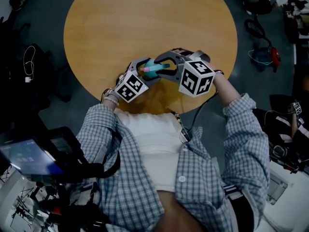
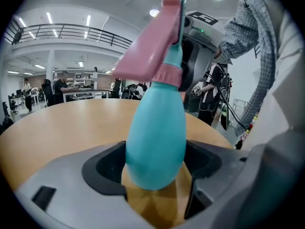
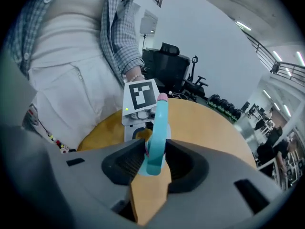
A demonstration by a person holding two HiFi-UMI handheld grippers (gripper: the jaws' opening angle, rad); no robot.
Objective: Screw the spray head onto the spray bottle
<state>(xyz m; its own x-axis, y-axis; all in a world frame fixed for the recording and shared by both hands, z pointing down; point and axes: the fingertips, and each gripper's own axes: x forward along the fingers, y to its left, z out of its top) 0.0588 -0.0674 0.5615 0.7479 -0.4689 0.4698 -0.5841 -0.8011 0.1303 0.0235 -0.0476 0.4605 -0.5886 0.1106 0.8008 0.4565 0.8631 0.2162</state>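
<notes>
Over the near edge of the round wooden table (image 1: pixel 145 23), both grippers meet around a teal spray bottle (image 1: pixel 153 69). In the left gripper view the bottle's rounded body (image 2: pixel 157 142) fills the gap between the jaws, and my left gripper (image 2: pixel 157 173) is shut on it. The pink spray head (image 2: pixel 152 46) sits on the bottle's neck above. My right gripper (image 3: pixel 155 163) is shut on the spray head (image 3: pixel 156 142), whose teal and pink parts stick out past its pads. Behind the spray head shows the left gripper's marker cube (image 3: pixel 140 97). In the head view the left gripper (image 1: pixel 145 72) and the right gripper (image 1: pixel 169 65) face each other.
The person's torso in a checked shirt (image 1: pixel 193 163) stands right against the table's near edge. Bags and cables (image 1: pixel 263 57) lie on the dark floor to the right, and more gear (image 1: pixel 29 66) to the left. Office chairs (image 3: pixel 174 66) stand beyond the table.
</notes>
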